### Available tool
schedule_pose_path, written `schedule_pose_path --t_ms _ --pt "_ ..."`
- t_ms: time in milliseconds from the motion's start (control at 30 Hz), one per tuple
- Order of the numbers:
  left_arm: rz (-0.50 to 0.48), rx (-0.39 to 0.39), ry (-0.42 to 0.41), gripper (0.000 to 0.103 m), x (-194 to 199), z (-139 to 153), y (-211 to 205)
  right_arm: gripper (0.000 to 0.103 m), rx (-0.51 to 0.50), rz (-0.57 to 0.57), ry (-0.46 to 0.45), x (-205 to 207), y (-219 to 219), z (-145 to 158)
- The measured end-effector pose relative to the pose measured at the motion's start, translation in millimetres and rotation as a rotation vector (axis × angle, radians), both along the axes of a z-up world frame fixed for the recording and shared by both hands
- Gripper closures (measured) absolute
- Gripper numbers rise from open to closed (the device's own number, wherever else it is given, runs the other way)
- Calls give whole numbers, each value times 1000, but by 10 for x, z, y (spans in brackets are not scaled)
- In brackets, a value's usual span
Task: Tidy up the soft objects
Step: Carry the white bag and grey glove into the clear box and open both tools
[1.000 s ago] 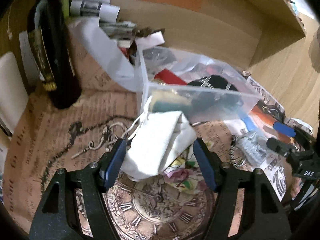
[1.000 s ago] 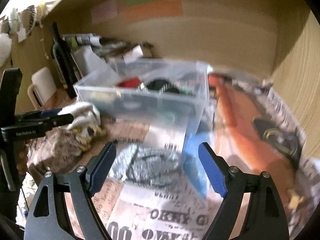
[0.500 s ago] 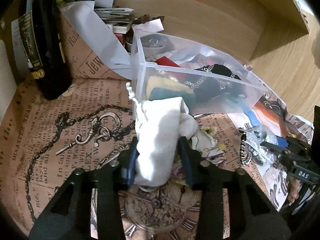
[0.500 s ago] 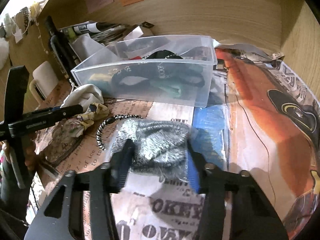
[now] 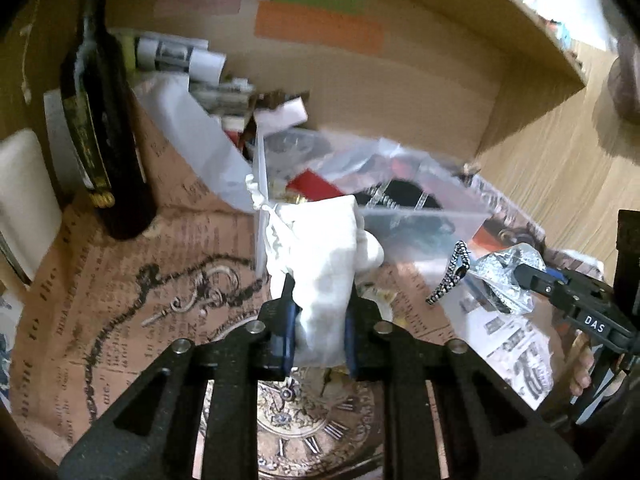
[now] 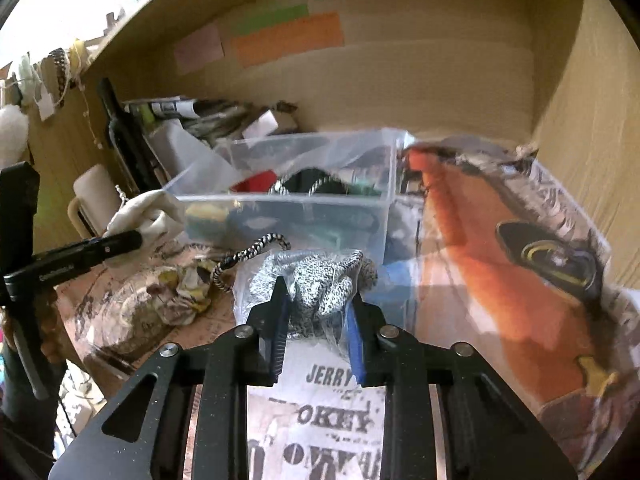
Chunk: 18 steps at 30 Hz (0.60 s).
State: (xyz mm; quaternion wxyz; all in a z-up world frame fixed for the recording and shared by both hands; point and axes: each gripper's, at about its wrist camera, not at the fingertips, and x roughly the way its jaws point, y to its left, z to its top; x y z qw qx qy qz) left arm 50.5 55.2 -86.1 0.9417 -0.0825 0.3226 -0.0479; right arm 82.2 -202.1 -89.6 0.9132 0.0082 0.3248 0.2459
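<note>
My left gripper (image 5: 318, 312) is shut on a white cloth pouch (image 5: 320, 248) and holds it lifted in front of the clear plastic bin (image 5: 400, 216). My right gripper (image 6: 318, 312) is shut on a clear bag of grey speckled knit (image 6: 316, 284) with a black-and-white cord (image 6: 248, 252), raised just before the bin (image 6: 288, 208). The bin holds several soft items, black, red and green. The pouch also shows in the right wrist view (image 6: 144, 212). The bagged knit shows in the left wrist view (image 5: 504, 272). A floral cloth (image 6: 188, 284) lies on the table.
A dark wine bottle (image 5: 104, 136) stands at the left, a white mug (image 6: 96, 196) beside it. Rolled papers and clutter (image 5: 200, 76) lie behind the bin. Wooden walls enclose the back and right. Printed paper sheets (image 6: 500, 260) cover the table.
Both grippers went from open to shut, the left on the white pouch and the right on the bagged knit. Both items have been lifted off the table toward the bin.
</note>
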Motion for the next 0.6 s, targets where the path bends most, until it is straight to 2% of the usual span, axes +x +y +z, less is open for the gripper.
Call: schedule_pose_path --t_ms 233,433,600 --pt "-10 -7 -76 84 -42 293 -14 80 -45 -3 -85 -27 -15 234" --pt "-75 -51 -72 84 25 312 -155 80 -64 47 -48 60 169 75" --pt "-130 -60 -29 84 92 191 -341 80 -58 101 -17 121 362 -24"
